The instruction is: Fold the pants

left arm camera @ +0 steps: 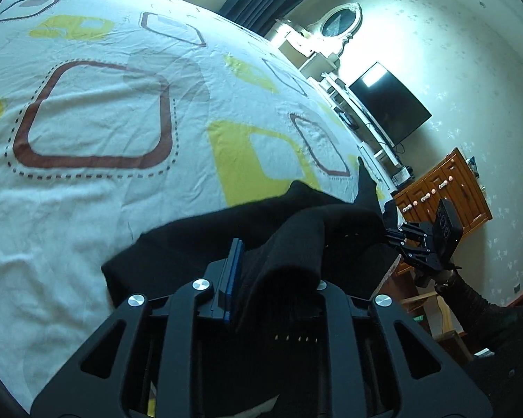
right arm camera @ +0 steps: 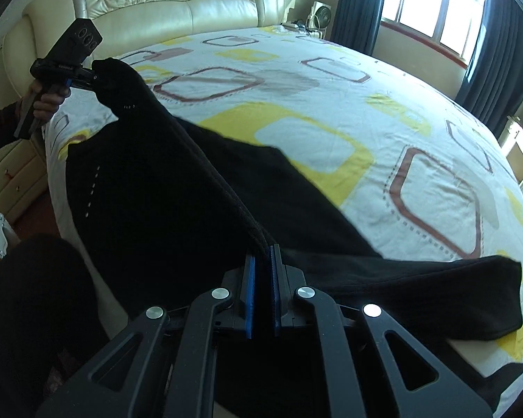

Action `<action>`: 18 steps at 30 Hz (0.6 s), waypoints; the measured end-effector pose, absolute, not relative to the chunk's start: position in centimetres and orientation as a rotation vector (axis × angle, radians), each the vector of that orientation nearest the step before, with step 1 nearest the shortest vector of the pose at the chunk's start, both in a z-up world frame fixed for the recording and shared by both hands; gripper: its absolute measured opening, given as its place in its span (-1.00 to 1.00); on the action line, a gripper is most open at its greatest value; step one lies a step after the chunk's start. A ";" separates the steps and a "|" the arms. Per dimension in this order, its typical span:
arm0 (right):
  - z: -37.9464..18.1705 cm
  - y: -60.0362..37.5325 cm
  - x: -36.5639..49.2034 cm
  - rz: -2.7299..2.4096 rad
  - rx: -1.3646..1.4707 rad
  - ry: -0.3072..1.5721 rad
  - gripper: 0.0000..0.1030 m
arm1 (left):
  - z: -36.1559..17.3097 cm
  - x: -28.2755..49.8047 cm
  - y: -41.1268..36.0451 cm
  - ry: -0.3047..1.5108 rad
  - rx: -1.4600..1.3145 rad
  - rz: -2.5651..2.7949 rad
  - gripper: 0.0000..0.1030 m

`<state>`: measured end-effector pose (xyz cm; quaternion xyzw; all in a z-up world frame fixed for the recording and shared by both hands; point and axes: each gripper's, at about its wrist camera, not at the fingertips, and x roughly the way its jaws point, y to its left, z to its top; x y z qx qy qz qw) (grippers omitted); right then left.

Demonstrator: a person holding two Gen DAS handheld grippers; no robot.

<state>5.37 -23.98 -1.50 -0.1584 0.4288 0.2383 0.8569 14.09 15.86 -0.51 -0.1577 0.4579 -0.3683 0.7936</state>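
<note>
Both tongs pinch black pants (right arm camera: 177,188): left tongs (left arm camera: 261,271), right tongs (right arm camera: 263,278) nearly closed.

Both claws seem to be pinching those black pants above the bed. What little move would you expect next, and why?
Probably carrying the raised edge forward over the bed. The left gripper and right gripper each pinch the pants, stretching the edge between them while the rest still lies on the sheet.
</note>
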 end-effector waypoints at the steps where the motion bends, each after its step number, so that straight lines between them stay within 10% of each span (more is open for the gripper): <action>1: -2.3 -23.8 4.6 0.503 -0.350 0.910 -0.81 | -1.1 13.2 16.2 1.000 -0.333 -0.774 -0.50; 9: -5.3 -23.0 1.2 0.521 -0.327 0.981 -0.58 | -5.3 7.9 19.5 1.084 -0.400 -0.618 -0.31; 13: -4.2 -23.9 0.6 0.542 -0.203 1.004 -0.06 | -5.6 5.8 21.8 1.068 -0.495 -0.539 0.03; 18: -3.3 -27.0 0.9 0.526 0.131 1.041 -0.05 | -5.3 4.1 23.6 1.024 -0.702 -0.468 0.03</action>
